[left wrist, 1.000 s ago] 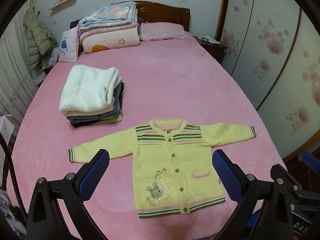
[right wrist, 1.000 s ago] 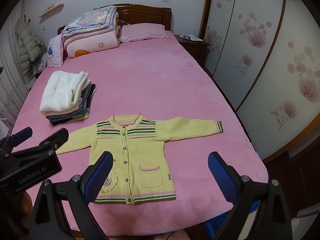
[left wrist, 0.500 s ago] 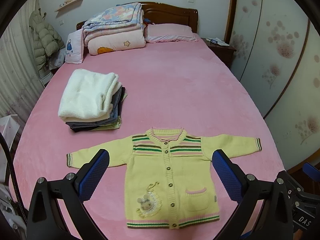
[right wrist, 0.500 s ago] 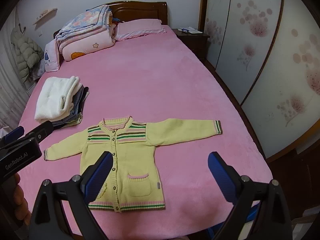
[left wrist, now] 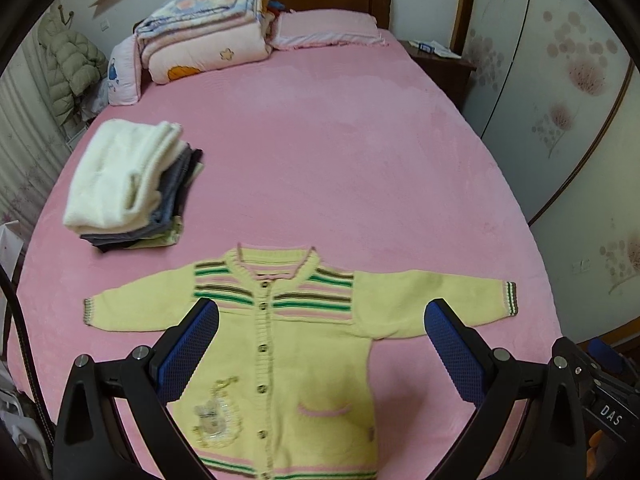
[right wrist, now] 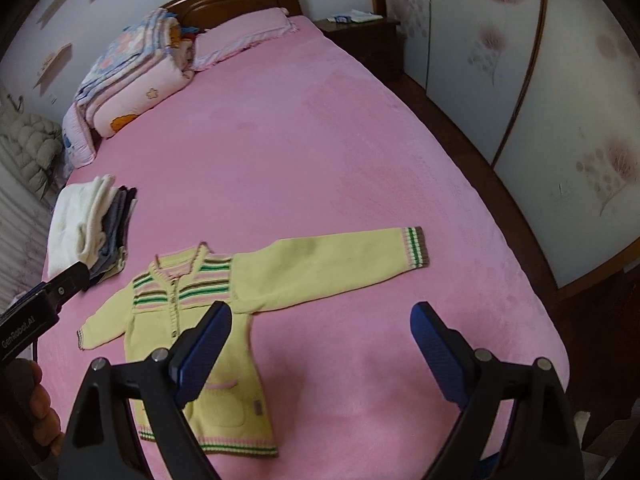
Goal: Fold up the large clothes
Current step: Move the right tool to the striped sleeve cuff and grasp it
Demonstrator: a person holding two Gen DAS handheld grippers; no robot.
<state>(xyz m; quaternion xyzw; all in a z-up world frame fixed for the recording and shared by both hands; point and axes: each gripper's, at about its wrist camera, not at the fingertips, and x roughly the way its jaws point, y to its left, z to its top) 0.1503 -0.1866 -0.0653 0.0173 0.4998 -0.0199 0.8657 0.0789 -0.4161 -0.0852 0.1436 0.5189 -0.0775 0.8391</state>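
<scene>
My claws have dropped closer; the cardigan looms larger, low centre between my spread left claw. My right claw, just narrowing, grips nothing.

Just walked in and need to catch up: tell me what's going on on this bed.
A person is holding a two-finger gripper in each hand above a yellow knit cardigan spread flat, sleeves out, on the pink bed. The left gripper and right gripper are both open and hold nothing; no fold is made yet. A stack of folded clothes lies beside the cardigan.
</scene>
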